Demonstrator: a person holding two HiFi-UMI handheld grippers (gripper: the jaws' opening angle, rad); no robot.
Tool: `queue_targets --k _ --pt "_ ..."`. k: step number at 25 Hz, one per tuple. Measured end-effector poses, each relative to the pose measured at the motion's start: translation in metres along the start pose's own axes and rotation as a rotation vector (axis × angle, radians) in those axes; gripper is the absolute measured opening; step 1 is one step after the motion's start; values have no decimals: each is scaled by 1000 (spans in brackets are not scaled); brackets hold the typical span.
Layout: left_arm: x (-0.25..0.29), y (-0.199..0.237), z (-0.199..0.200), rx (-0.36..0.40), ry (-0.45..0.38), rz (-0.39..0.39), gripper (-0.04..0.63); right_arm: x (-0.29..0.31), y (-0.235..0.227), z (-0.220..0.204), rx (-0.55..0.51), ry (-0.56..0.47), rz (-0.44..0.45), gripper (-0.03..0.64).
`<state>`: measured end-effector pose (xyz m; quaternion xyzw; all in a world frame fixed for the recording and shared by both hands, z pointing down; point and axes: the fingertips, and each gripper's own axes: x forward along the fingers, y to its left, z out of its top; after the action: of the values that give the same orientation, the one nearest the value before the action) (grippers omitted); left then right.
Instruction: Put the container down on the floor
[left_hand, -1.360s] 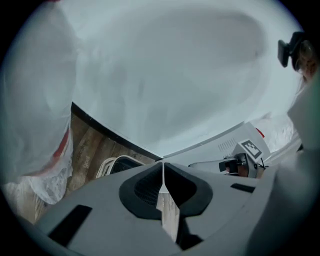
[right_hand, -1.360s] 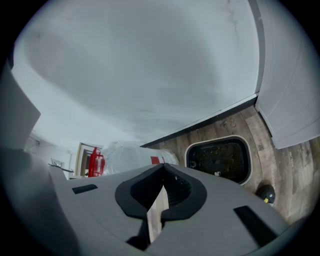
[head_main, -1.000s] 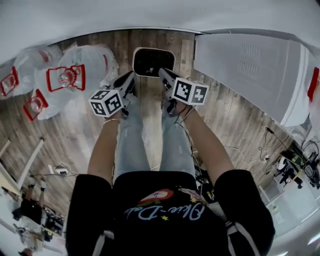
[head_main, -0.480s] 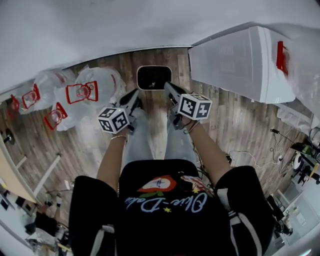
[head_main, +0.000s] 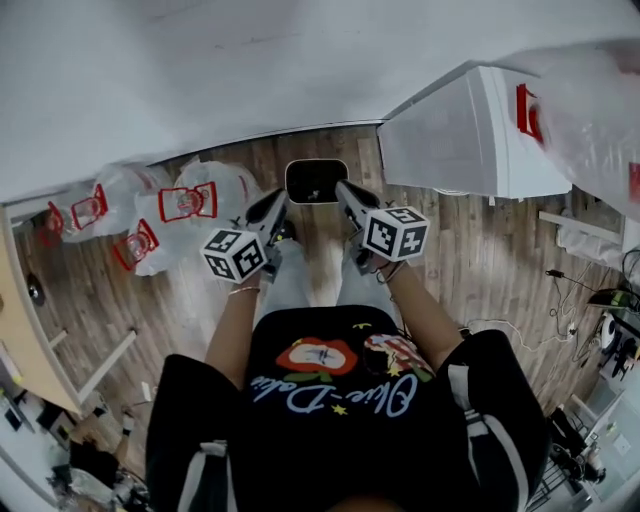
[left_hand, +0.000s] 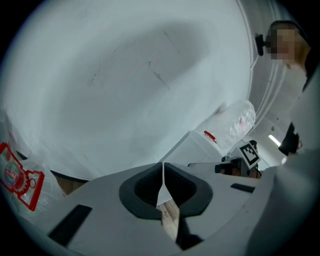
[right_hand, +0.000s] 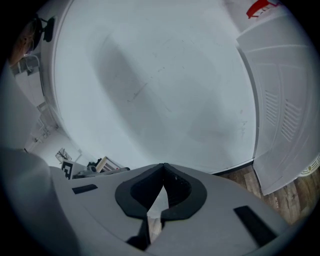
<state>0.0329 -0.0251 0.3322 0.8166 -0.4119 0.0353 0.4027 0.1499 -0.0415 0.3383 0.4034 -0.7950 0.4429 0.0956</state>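
Note:
In the head view a dark container with a pale rim (head_main: 316, 182) lies on the wooden floor by the white wall, just beyond both gripper tips. My left gripper (head_main: 276, 202) points at its left side and my right gripper (head_main: 346, 190) at its right side. Whether either tip touches the container I cannot tell. In the left gripper view the left gripper (left_hand: 162, 169) is shut with nothing between the pads. The right gripper view shows the right gripper (right_hand: 163, 172) shut and empty too. Both gripper views face the bare wall, and the container is hidden in them.
A white cabinet (head_main: 470, 140) stands on the right against the wall. Clear plastic bags with red print (head_main: 185, 205) lie on the floor to the left. Cables (head_main: 500, 300) trail over the floor at the right. A pale wooden strip (head_main: 105, 365) lies at the left.
The head view has drawn back and shows more wall; container and bags look smaller. Both grippers keep the same stance either side of the container, jaws still shut.

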Motion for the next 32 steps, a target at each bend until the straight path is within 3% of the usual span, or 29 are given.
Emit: queue_targets --k 6,24,32 --pt "-20 -34 30 118 -10 -23 12 -18 35 30 -62 -64 40 -2" --pt "-46 -153 142 436 -162 -154 12 -90 121 142 -357 -317 109 -2" --pt "-53 -170 142 496 -189 -125 12 -111 124 150 -353 -369 131 -2"
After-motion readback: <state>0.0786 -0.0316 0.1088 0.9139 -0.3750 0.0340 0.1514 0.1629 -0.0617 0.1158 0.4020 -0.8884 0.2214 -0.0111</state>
